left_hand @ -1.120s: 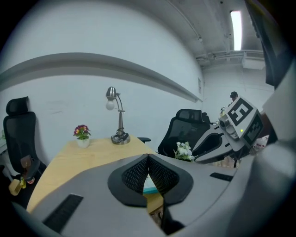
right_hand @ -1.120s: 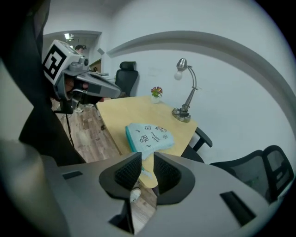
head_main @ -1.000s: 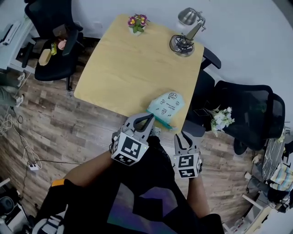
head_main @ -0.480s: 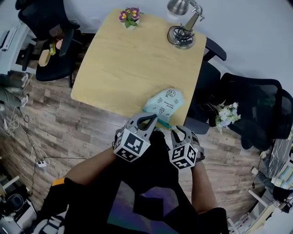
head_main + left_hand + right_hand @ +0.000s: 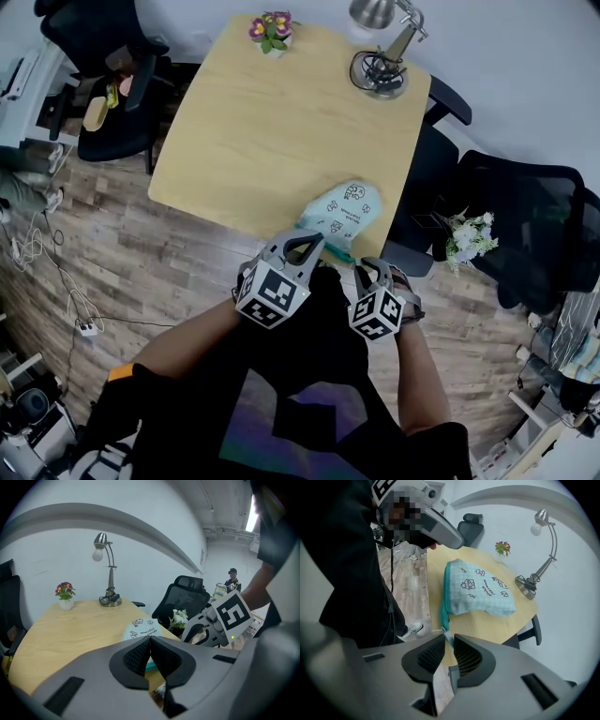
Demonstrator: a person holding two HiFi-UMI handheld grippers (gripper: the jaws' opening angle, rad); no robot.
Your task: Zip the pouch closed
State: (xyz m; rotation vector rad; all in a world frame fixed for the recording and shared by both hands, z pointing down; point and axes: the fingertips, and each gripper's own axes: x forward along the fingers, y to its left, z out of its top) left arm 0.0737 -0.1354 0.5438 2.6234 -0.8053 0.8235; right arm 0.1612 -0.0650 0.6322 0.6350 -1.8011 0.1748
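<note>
A pale teal checked pouch point(image 5: 342, 214) with small printed drawings lies at the near right corner of the wooden table point(image 5: 272, 122). Its darker teal zipper point(image 5: 444, 606) runs along the edge facing me, and the zipper stands partly open. My left gripper point(image 5: 305, 242) is shut and hovers just short of the pouch's point(image 5: 139, 629) near left corner; its jaws point(image 5: 150, 638) meet with nothing clearly between them. My right gripper point(image 5: 368, 269) points steeply down at the zipper's near end. Its jaws point(image 5: 450, 638) stand narrowly apart, and the zipper pull point(image 5: 446, 632) shows in the gap.
A desk lamp point(image 5: 384, 66) and a small flower pot point(image 5: 272, 28) stand at the table's far edge. Black office chairs sit right point(image 5: 525, 225) and left point(image 5: 112, 122) of the table, and white flowers point(image 5: 464, 239) are by the right chair. Wood floor lies below the near edge.
Both grippers have sunk toward the table's near edge and the pouch. The right one has rolled, and its marker cube now faces differently. The pouch has not moved.
</note>
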